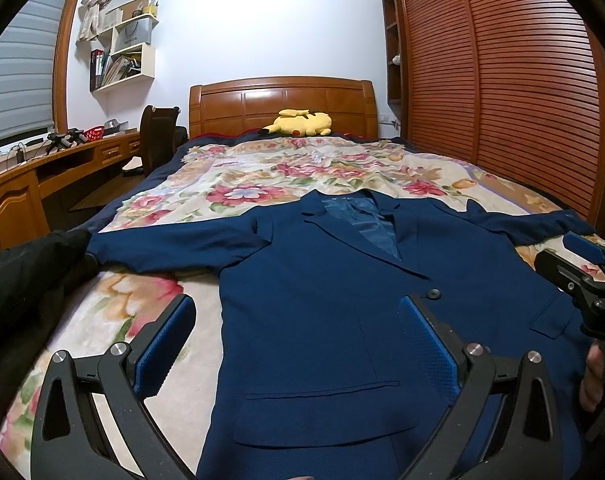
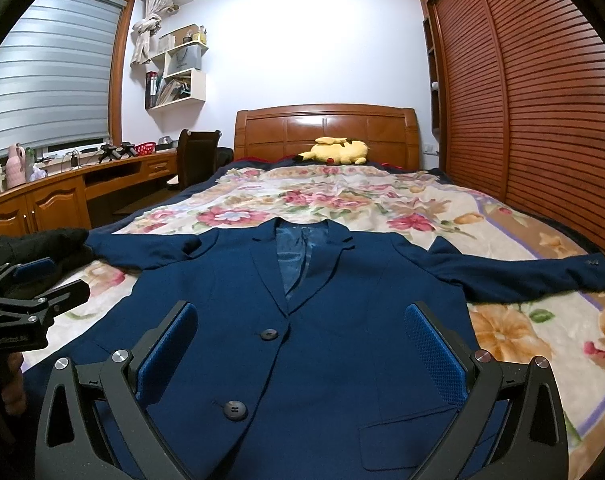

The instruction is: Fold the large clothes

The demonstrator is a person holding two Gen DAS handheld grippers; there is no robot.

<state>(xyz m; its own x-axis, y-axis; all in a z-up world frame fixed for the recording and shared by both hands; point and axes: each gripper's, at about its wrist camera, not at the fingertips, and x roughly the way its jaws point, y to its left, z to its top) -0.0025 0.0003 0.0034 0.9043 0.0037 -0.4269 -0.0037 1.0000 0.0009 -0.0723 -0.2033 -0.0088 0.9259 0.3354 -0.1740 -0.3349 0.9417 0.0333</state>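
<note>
Fingers of both the left gripper (image 1: 296, 344) and the right gripper (image 2: 302, 350) are spread wide, grasping nothing, above a navy blazer (image 2: 314, 332). It lies face up, sleeves outstretched, on the floral blanket (image 2: 342, 196). Beyond, a yellow plush toy (image 2: 336, 150) rests against the wooden headboard (image 2: 326, 124).

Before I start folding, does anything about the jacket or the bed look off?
Mostly tidy: the jacket lies flat, front up, sleeves spread. One oddity: a dark garment sits at the left sleeve's cuff, seemingly touching it. Both grippers hover open, holding nothing.
</note>
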